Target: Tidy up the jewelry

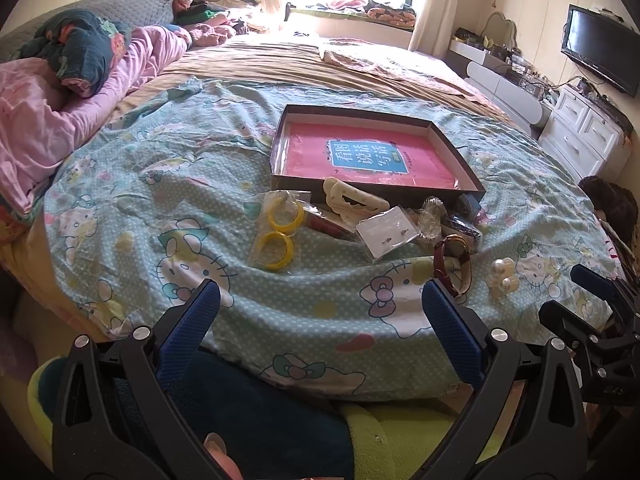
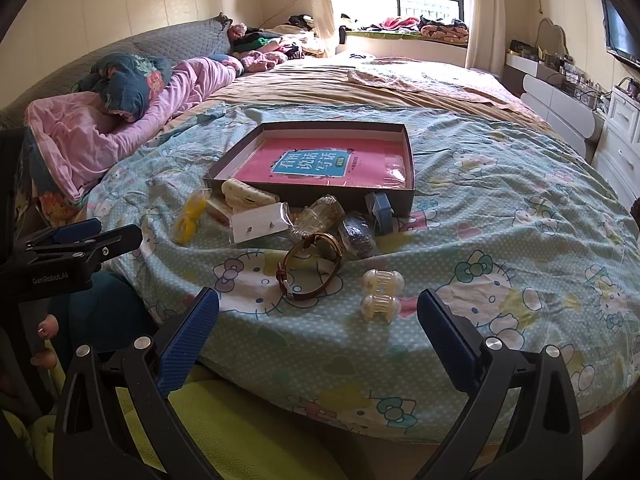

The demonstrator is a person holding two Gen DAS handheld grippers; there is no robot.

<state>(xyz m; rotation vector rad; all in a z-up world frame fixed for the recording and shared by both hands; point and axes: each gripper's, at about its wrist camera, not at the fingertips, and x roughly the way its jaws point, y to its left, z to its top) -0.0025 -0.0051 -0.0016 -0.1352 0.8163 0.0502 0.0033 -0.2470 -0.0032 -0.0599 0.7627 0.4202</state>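
A shallow dark box (image 1: pixel 452 148) (image 2: pixel 409 164) with a pink booklet inside lies on the bed. In front of it sit bagged yellow bangles (image 1: pixel 278 232) (image 2: pixel 189 216), a cream hair clip (image 1: pixel 352 199) (image 2: pixel 246 197), an earring card (image 1: pixel 390 234) (image 2: pixel 260 222), a brown-strap watch (image 1: pixel 454 266) (image 2: pixel 312 268) and a pearl clip (image 1: pixel 502 276) (image 2: pixel 381 294). My left gripper (image 1: pixel 320 312) is open at the near bed edge, short of the bangles and watch. My right gripper (image 2: pixel 318 316) is open, just short of the watch and pearl clip.
A Hello Kitty sheet (image 1: pixel 160 200) covers the bed's near part. Pink and blue bedding (image 1: pixel 80 80) is heaped at the left. White drawers (image 1: pixel 584 132) and a wall TV (image 1: pixel 600 56) stand at the right. A green blanket (image 2: pixel 248 420) lies below the grippers.
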